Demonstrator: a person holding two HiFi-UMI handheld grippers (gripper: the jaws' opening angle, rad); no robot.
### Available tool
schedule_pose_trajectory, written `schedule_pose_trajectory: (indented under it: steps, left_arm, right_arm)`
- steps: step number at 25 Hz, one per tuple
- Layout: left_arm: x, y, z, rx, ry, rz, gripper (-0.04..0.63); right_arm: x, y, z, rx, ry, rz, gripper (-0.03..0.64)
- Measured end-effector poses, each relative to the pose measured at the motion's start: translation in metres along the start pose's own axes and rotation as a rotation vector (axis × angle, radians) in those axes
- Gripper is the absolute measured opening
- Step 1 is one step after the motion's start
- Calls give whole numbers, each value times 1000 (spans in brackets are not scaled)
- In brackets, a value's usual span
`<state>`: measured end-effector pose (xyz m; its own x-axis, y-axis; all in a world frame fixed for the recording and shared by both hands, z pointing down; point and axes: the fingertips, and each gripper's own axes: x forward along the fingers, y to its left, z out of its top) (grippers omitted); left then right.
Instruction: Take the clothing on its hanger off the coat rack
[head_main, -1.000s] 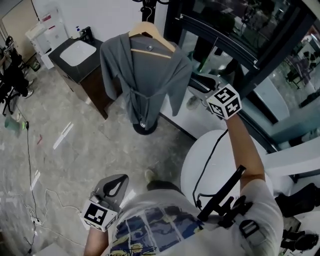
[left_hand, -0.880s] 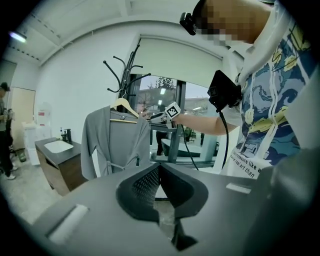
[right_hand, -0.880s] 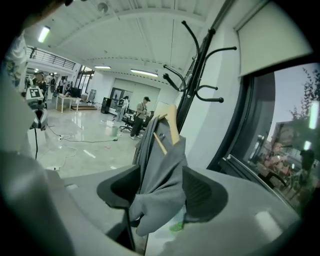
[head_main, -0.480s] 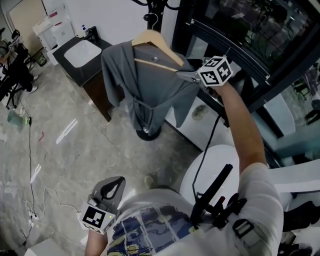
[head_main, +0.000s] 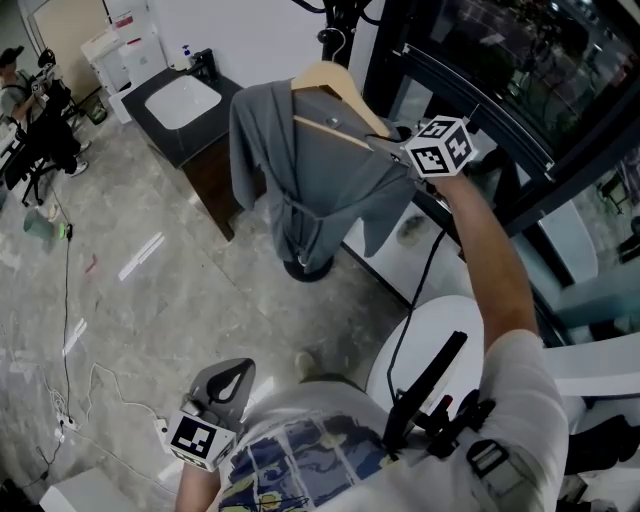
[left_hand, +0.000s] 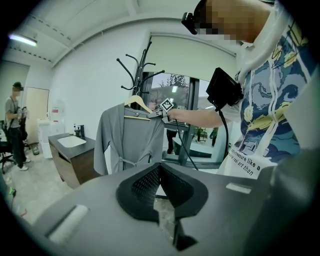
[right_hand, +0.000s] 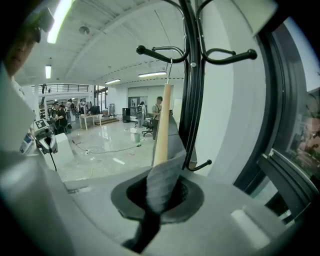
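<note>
head view looks down on a grey robe (head_main: 310, 190) that hangs on a wooden hanger (head_main: 335, 80). the hanger's hook sits over one top arm of the black coat rack (right_hand: 192, 100), so the robe is not off the rack yet. the person's arm is stretched out, and the right gripper (head_main: 385, 145) is at the end of the hanger nearest the window. its jaws are closing tight there, and they pinch the grey cloth that lies over the wood. the left gripper (head_main: 232, 372) is low down by the person's waist, well apart from the robe. its jaws are together and there is nothing in them. a dark cabinet with a white sink (head_main: 185, 100) stands by the wall, near the rack, on the robe's other side.
</note>
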<state>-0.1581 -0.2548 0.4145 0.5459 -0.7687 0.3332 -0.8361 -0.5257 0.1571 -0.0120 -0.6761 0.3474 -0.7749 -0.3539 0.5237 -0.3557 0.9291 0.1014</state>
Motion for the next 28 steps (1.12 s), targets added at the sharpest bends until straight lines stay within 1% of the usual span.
schedule_pose_trajectory:
  steps: [6,14,17,21,28]
  left_arm:
    - [-23,0,-10,-16,-1,0,3]
    - [-57,-8,-22,2,-25,-35,3]
    - [-74,-10,-23,10,-39,-38,3]
    - [-100,-14,-29,21,-55,-52,3]
    - [-142,-24,-40,44,-72,-93,3]
  right_arm:
    - [-16,14,11,4,15,-55,6]
    - [-57,49,39,-23,-9,-123,6]
    - [-71,73,45,-38,-16,-137,6]
    - [-94,117,44,-52,-17,-151,6]
    - [-113,196,41,-61,-31,-147,6]
